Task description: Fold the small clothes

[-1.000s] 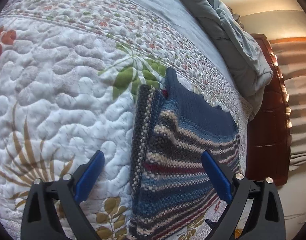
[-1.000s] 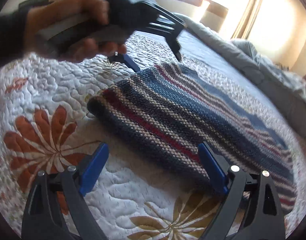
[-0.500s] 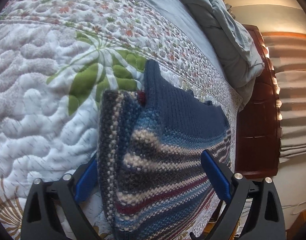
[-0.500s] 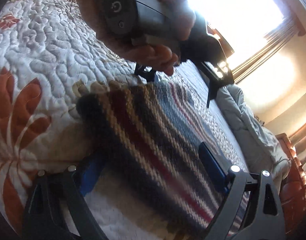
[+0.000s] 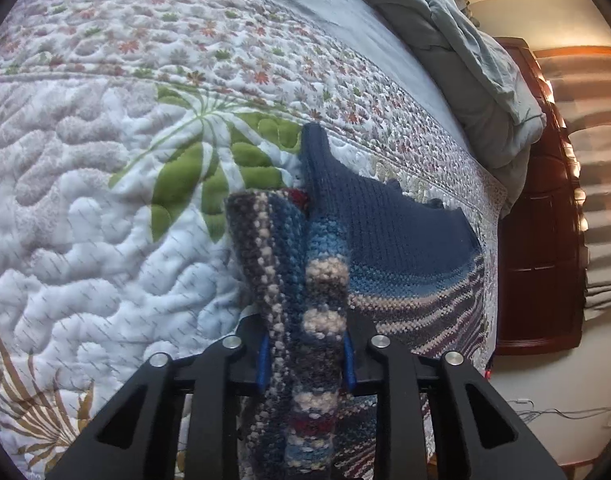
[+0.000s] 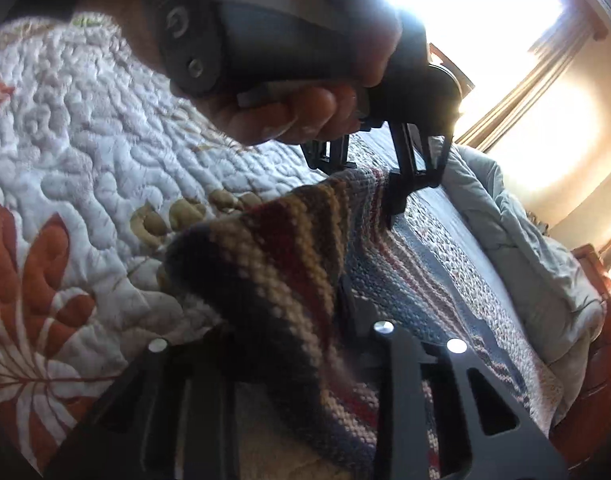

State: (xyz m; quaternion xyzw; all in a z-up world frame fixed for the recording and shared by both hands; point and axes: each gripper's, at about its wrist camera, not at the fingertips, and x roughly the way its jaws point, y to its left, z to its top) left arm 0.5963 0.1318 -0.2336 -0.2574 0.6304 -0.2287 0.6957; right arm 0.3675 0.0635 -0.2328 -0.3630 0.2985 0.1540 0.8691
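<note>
Striped knit garment [image 5: 305, 320], one, on a quilted bed [image 5: 85, 220]. Left gripper [image 5: 305, 364] and right gripper [image 6: 289, 344], jaws closing, each pinch its bunched edge

Coarse knitted wool sweater [image 5: 305, 280]; puffy quilted cotton bedspread [image 5: 85, 208]; matt black plastic gripper [image 5: 305, 356]; glossy dark wood headboard [image 5: 541, 220], right.

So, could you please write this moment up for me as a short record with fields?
surface: quilted floral bedspread
garment: striped knit sweater, lying on the bedspread
left tool: closing, one sweater edge bunched between its blue pads
right tool: closing, another sweater edge between its fingers
background: grey duvet, dark wooden furniture
</note>
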